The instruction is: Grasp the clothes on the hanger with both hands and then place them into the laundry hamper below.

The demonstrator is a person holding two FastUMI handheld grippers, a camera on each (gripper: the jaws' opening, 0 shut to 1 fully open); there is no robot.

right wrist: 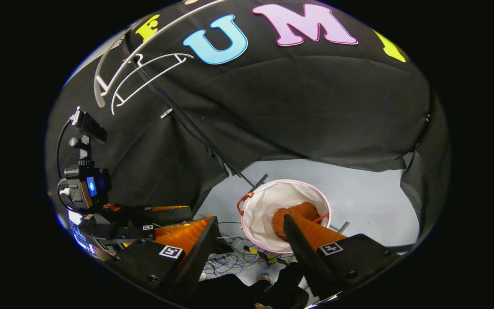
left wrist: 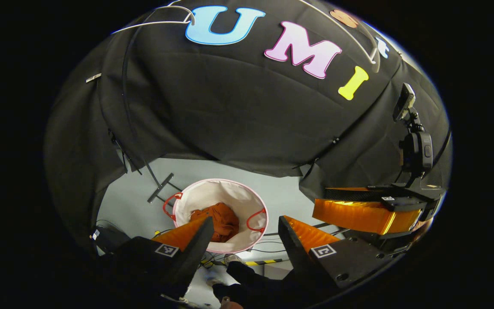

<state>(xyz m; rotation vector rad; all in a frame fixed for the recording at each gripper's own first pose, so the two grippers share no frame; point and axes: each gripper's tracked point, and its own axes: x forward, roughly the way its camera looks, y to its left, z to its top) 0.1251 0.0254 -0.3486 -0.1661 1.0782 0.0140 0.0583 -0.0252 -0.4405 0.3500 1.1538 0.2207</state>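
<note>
Looking done to me: the orange clothes [left wrist: 219,219] sit inside the laundry hamper [left wrist: 230,195] on the floor, and both the left claw [left wrist: 243,234] and right claw [right wrist: 250,231] are spread wide, holding nothing. Next is just backing off. Right gripper view catches the bare white hanger [right wrist: 144,75].

In the left gripper view, the left tongs [left wrist: 242,240] stand spread with a wide gap between the 2 fingers, and the laundry hamper [left wrist: 220,214] shows through it at lower centre, its mouth unblocked (orange clothes [left wrist: 219,221] lie at the bottom). The right tongs [left wrist: 367,214] crowd the lower right. Grey floor [left wrist: 285,197] lies bare around the hamper. In the right gripper view, the bare hanger [right wrist: 144,77] hangs at upper left, cables [right wrist: 230,262] clutter the floor at lower centre, and the right tongs [right wrist: 251,240] also gape.
</note>
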